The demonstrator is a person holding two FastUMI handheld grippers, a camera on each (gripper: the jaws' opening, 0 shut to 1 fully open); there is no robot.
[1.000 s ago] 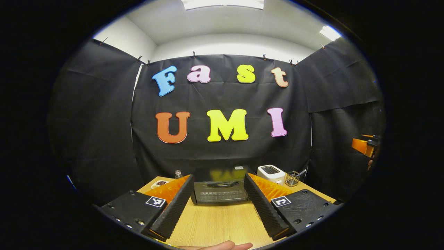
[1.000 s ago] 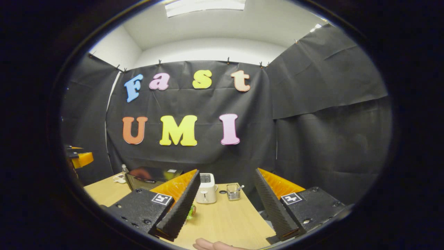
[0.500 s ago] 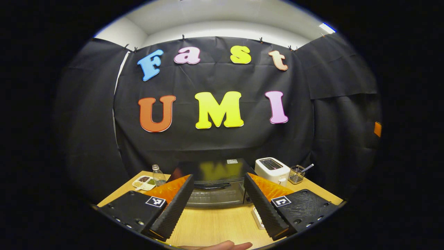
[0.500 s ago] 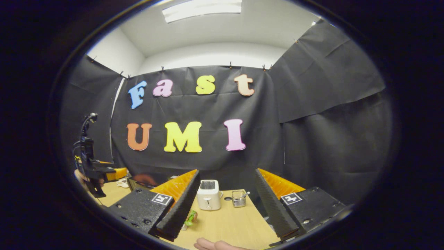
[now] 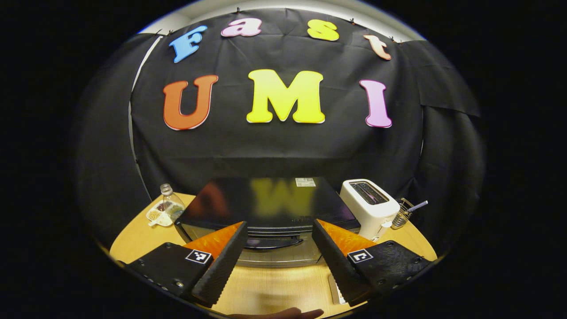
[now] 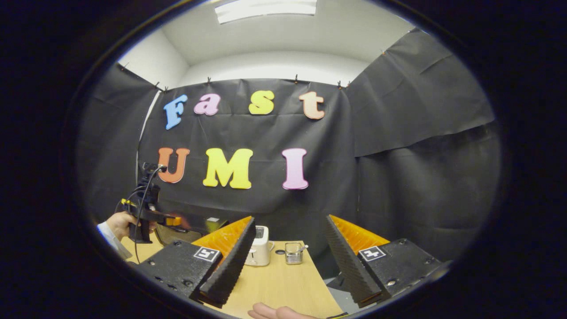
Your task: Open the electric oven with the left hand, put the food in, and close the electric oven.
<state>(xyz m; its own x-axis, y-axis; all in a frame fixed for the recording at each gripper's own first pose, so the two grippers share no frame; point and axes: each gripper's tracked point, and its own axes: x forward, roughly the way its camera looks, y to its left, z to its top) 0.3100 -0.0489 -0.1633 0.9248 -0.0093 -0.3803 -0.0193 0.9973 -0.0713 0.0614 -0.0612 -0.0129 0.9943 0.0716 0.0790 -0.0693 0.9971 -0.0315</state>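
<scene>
The black, glossy-topped electric oven [image 5: 270,208] stands on the light wooden counter [image 5: 266,288] against the booth's wall, its door shut and its dark curved handle [image 5: 274,243] facing forward. The left claw [image 5: 278,254] hangs just in front of the oven with its jaws spread wide, and the handle shows in the gap between its two fingers, untouched. Right of the oven stands a white two-slot toaster [image 5: 370,206], and beyond that a small wire basket [image 5: 401,215]. Left of the oven sit a clear plastic bottle [image 5: 170,199] and a white divided dish [image 5: 159,215]. The right claw [image 6: 285,268] is wide too, holding nothing, above the counter right of the oven.
</scene>
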